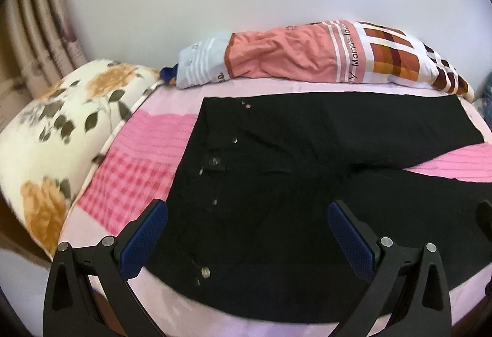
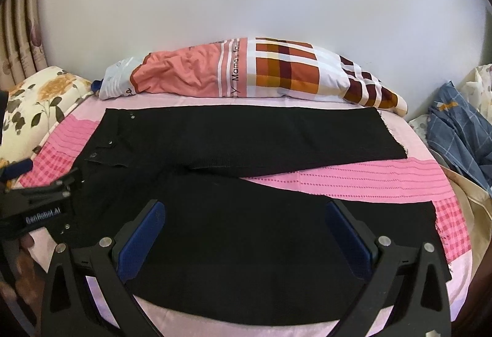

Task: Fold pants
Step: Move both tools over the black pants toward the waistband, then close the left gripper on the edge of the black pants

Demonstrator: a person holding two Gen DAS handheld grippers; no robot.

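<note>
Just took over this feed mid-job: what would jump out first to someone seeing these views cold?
The black pants spread flat across the pink bedspread, legs splayed apart toward the right, waist with metal buttons at the left. Behind them, against the wall, lies a rolled orange-and-plaid quilt. Both the left gripper and right gripper hover open over the near leg, holding nothing.

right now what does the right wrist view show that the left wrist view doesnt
Only the right wrist view shows both leg hems, the blue checked cloth at the bed's right side, and the left gripper from outside. Only the left wrist view shows the near waistband button and most of the floral pillow. Both show the black pants spread flat, the plaid pillow, the pink bedspread and open jaws.
</note>
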